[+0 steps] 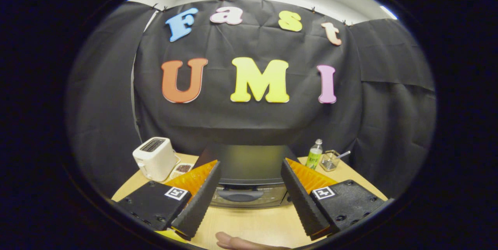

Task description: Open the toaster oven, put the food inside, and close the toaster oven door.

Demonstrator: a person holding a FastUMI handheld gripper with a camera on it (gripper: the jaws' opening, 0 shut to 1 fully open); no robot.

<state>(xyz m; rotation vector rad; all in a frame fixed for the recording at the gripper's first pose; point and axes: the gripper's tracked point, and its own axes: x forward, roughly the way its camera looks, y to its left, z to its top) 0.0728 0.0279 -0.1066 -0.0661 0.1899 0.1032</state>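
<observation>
The gripper (249, 199) hangs above the wooden table (249, 222) with its two black ribbed fingers (198, 199) spread wide apart and nothing held between them. Framed in the gap just ahead of the fingers sits the toaster oven (247, 178), dark on top, its door closed and the handle across its front facing the tool. Below the fingertips, nearer than the oven, part of a person's hand (241, 243) rests on the table. Beyond the left finger stands a white pop-up toaster (155, 158), and just beside it lies a small tray of food (182, 169). Beyond the right finger, beside the oven, stand a green bottle (314, 155) and a small clear container (330, 160) with a utensil in it.
</observation>
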